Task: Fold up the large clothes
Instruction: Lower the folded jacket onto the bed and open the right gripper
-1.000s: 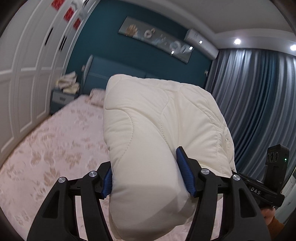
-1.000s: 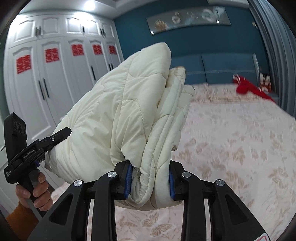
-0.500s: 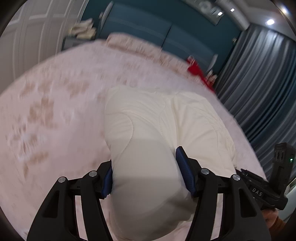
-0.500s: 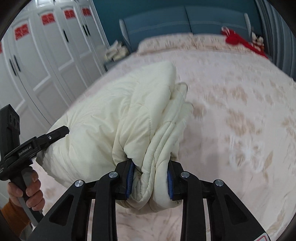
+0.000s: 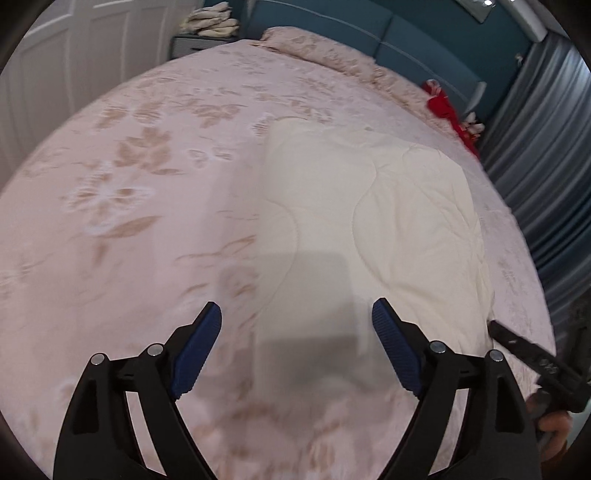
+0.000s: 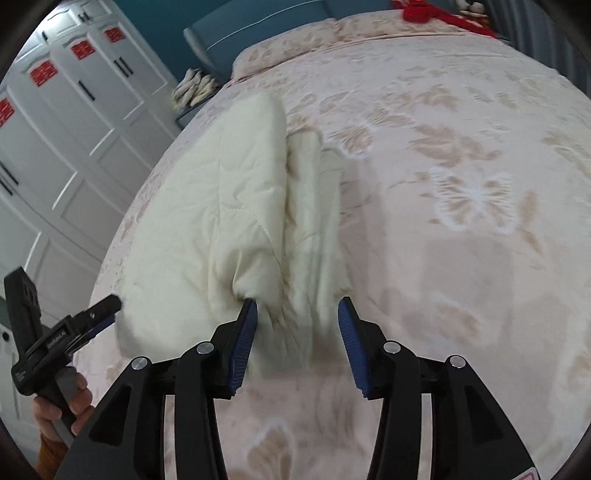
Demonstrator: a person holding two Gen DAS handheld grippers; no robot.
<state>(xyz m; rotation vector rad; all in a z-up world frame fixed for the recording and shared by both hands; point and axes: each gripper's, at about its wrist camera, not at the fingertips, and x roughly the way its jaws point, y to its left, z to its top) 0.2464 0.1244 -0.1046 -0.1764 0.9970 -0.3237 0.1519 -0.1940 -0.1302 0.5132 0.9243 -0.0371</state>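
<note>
A folded cream quilted garment (image 5: 373, 221) lies flat on the pink floral bedspread (image 5: 140, 192). My left gripper (image 5: 295, 325) is open just above its near left edge, holding nothing. In the right wrist view the same garment (image 6: 236, 221) lies folded with its thick layered edge toward me. My right gripper (image 6: 297, 317) is open around that near edge, its blue pads (image 6: 243, 332) apart from the cloth or barely touching. The left gripper also shows in the right wrist view (image 6: 99, 314), beside the garment's left corner.
White wardrobe doors (image 6: 74, 110) run along the left of the bed. A blue headboard (image 5: 332, 26) and a bedside table with stacked cloth (image 5: 210, 22) stand at the far end. Red fabric (image 5: 447, 110) lies at the far right. Grey curtains (image 5: 546, 147) hang on the right.
Both grippers lowered the folded garment from the air onto the bed and opened, letting it go. It now lies flat on the bedspread.
</note>
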